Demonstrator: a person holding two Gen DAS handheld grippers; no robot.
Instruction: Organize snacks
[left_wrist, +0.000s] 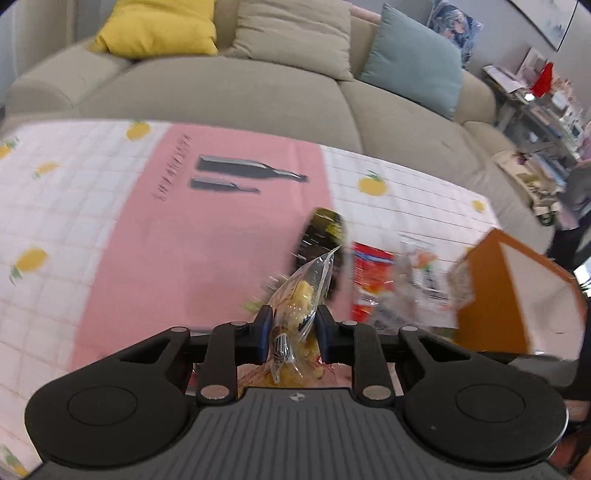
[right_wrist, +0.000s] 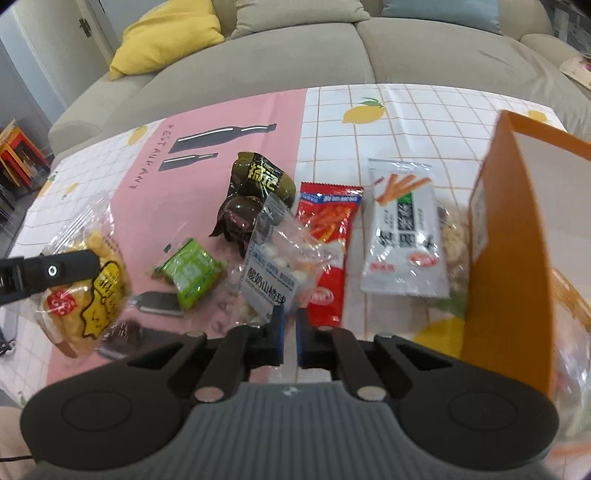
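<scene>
1. Left wrist view: I had the left gripper (left_wrist: 291, 325) clamped on a clear bag of yellow puffed snacks (left_wrist: 301, 295), held clear of the tablecloth (left_wrist: 147, 240). I judged the bag light, soft and crinkly, its film slippery and its contents crushable; the pads gripped its middle, and a pinch on the sealed edge would have spared the contents.
2. Same view: beyond the bag lay a dark packet (left_wrist: 323, 236) and a red packet (left_wrist: 369, 273), both blurred. The orange box (left_wrist: 517, 291) stood at the right, the likely destination.
3. Right wrist view: the right gripper (right_wrist: 290, 332) was closed, pinching the lower edge of a clear pouch of white balls (right_wrist: 280, 266). I judged it light and limp, likely to swing.
4. Same view: the pouch overlapped the red packet (right_wrist: 325, 236) and touched the dark packet (right_wrist: 255, 195); a green packet (right_wrist: 192, 273) lay just beside it and a white stick-snack packet (right_wrist: 406, 229) nearer the orange box (right_wrist: 509, 236). Lifting might have dragged neighbours.
5. Same view: the yellow bag (right_wrist: 92, 288) hung at the left.
</scene>
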